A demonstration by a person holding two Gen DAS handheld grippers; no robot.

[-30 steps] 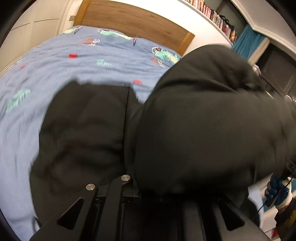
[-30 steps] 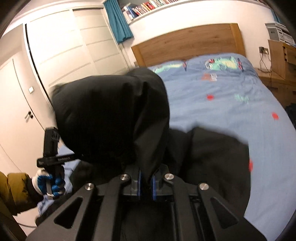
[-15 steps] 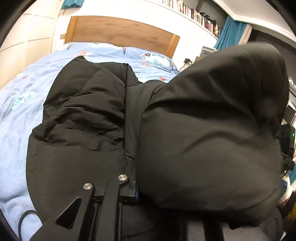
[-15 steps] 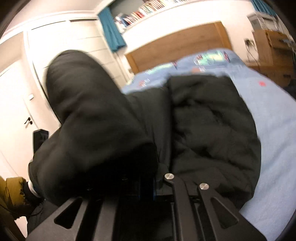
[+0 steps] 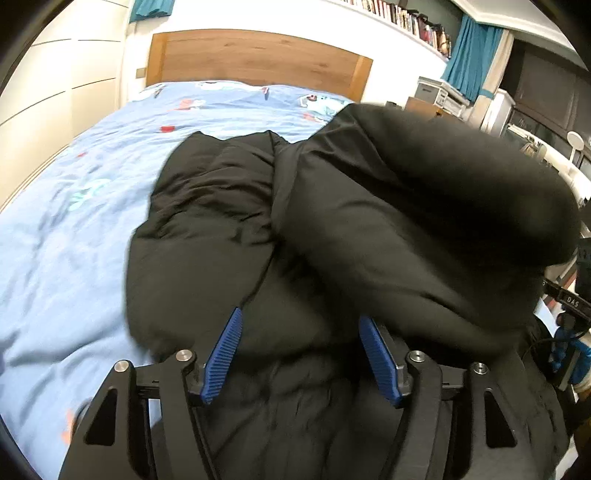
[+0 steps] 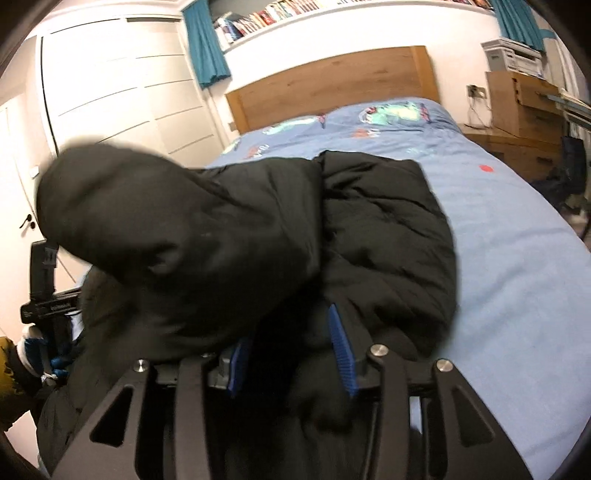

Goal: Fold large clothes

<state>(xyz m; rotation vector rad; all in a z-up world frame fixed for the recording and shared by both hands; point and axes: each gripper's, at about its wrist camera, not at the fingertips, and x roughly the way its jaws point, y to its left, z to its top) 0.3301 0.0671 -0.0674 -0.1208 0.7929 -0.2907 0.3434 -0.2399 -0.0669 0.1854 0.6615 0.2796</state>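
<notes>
Jacket [image 5: 229,236]: black, padded; lies on the bed, filling the centre of both views. One bulky blurred fold rises at the right of the left wrist view and at the left of the right wrist view.
Left gripper [image 5: 301,356]: lower centre of its own view; fingers spread wide, blue pads [image 5: 223,354] apart, jacket fabric lying between them, not clamped. Seen also at the left edge of the right wrist view [image 6: 46,295], held by a gloved hand.
Right gripper [image 6: 291,354]: lower centre of its own view; fingers parted, blue pads [image 6: 341,349] apart, the left pad partly under the fold; dark fabric sits between, not pinched.
Bed [image 5: 66,229]: blue printed cover, bare to the left of the jacket in the left wrist view, to the right in the right wrist view.
Headboard [image 5: 255,59]: wood, upper centre.
Wardrobe [image 6: 122,92]: white panelled doors, upper left of the right wrist view.
Bookshelf [image 5: 406,22]: row of books, top right of the left wrist view.
Curtain [image 6: 205,44]: teal, upper left centre.
Dresser [image 6: 524,107]: wood, upper right, a printer [image 6: 511,55] on top.
</notes>
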